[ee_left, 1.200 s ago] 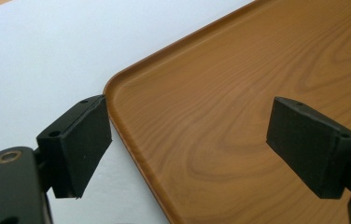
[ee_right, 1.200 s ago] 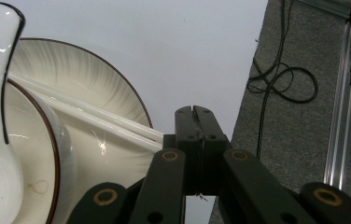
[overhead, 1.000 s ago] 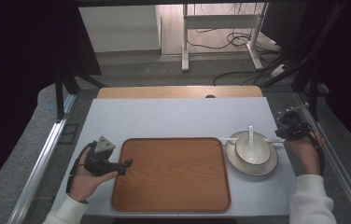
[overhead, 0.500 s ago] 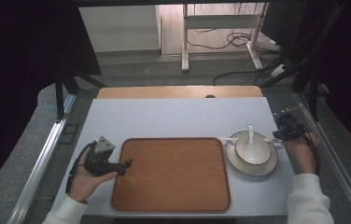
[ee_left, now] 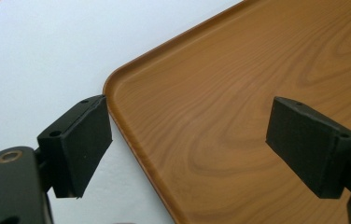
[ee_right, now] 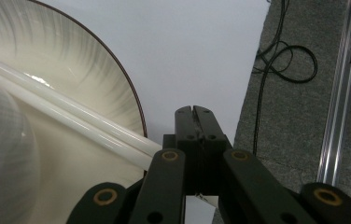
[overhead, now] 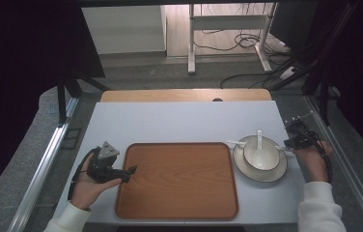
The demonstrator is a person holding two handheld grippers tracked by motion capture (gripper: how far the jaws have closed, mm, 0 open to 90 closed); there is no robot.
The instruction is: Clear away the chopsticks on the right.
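The right gripper (ee_right: 194, 112), held in a person's right hand (overhead: 311, 162) at the table's right edge, has its two black jaws pressed together on the ends of a pair of white chopsticks (ee_right: 66, 116); the thin white sticks run from between the jaws leftward over the rim of a round cream plate with a dark brown edge (ee_right: 94, 79). In the high view the same right gripper (overhead: 291, 140) sits just beside that plate (overhead: 276, 171), where a small cream bowl (overhead: 261, 155) stands with a white ceramic spoon (overhead: 259, 145) resting in it, handle pointing away from the person. The chopsticks (overhead: 235, 143) lie across the plate behind the bowl, their far tips poking out over the table toward the tray.

At the other side, the left gripper (ee_left: 187, 140) has its jaws spread wide, holding nothing, one pad over the white tabletop (ee_left: 38, 60) and the other over the rounded corner of a rectangular wood-grain brown tray (ee_left: 239, 93). The high view shows the left gripper (overhead: 130, 170) in the left hand (overhead: 89, 186) at the tray's (overhead: 177, 181) left rim. The tray is bare and lies just left of the plate.
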